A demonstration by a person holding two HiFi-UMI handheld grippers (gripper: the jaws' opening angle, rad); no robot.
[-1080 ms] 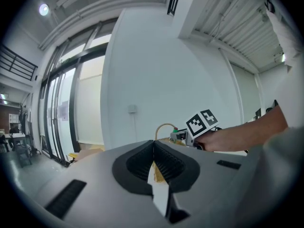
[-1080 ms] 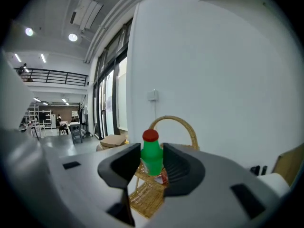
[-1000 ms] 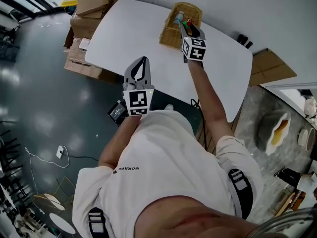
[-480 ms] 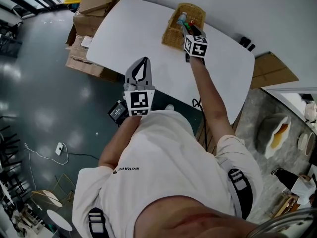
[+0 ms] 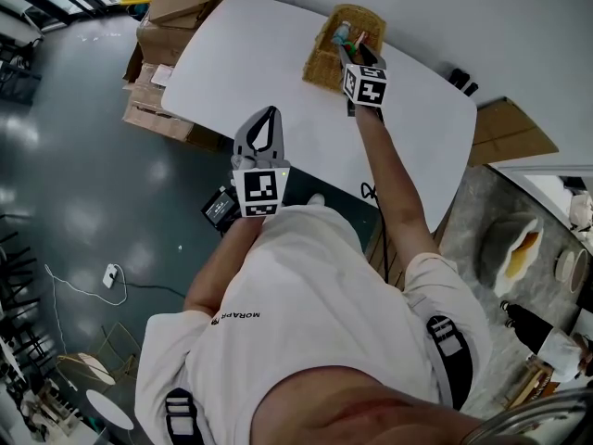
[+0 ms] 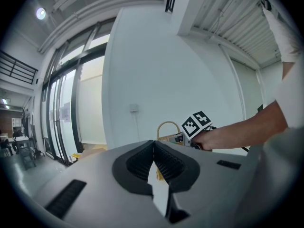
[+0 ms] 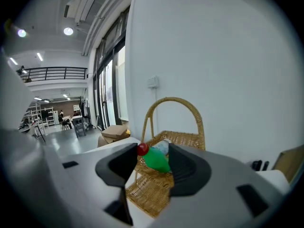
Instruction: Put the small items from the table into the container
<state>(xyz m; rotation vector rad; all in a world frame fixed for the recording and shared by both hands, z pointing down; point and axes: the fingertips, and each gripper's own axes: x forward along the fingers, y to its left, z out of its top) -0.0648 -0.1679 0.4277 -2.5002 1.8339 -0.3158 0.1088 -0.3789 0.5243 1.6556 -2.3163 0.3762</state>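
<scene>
A wicker basket (image 5: 321, 61) with a hoop handle stands at the far side of the white table (image 5: 250, 54). My right gripper (image 5: 349, 48) reaches over its rim. In the right gripper view a small green bottle with a red cap (image 7: 156, 159) lies tilted between the jaws of the right gripper (image 7: 153, 151), just above the basket (image 7: 152, 194); the jaws are opening around it. A pale bottle lies in the basket behind it. My left gripper (image 5: 267, 119) hovers at the table's near edge, shut with nothing in it, also seen as the left gripper (image 6: 153, 144).
Cardboard boxes (image 5: 167, 17) are stacked on the floor off the table's left end. A black device (image 5: 220, 207) with a cable lies on the floor near my left hand. Flat cardboard (image 5: 510, 128) lies to the table's right.
The right gripper has edged slightly farther over the basket. The left gripper has stayed where it was.
</scene>
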